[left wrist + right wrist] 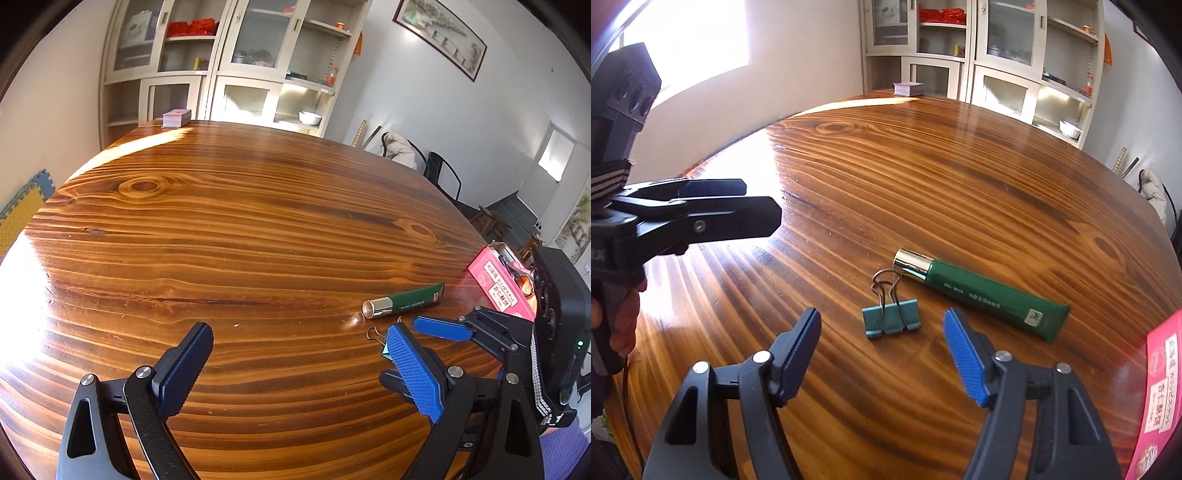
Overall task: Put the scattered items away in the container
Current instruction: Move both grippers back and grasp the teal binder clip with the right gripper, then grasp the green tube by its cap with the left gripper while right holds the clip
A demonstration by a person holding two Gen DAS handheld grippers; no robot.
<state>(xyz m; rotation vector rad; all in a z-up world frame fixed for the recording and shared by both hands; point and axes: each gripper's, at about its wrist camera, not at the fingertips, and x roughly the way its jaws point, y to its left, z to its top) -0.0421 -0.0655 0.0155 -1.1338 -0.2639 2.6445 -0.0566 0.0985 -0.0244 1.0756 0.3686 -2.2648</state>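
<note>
left wrist view first: the left gripper (pixel 295 365) hangs over the wooden table (pixel 221 229) with its jaws spread wide and nothing but bare wood between the pads. off to the right lies the green tube (pixel 406 300), gold cap pointing left, flat on the table. just in front of it, a sliver of the binder clip (pixel 378 338) peeks out from behind the left gripper's right finger. the right gripper (pixel 443 328) reaches in from the right edge, blue finger tip close to the clip and the tube. behind it sits the pink box (pixel 495 284), open, with something inside that i can't make out. far across the table, a small stack of cards (pixel 177 118).

right wrist view now: the right gripper (pixel 882 328) is parted about halfway, pads apart, gripping nothing, and the teal binder clip (pixel 891 321) lies on the table between the fingertips, wire handles pointing away. the green tube (pixel 982 295) is just beyond it to the right, close but not touching. the pink box (pixel 1160 387) cuts in at the right edge. the left gripper (pixel 738 206) shows at far left above the table (pixel 923 184), seen side-on.
</note>
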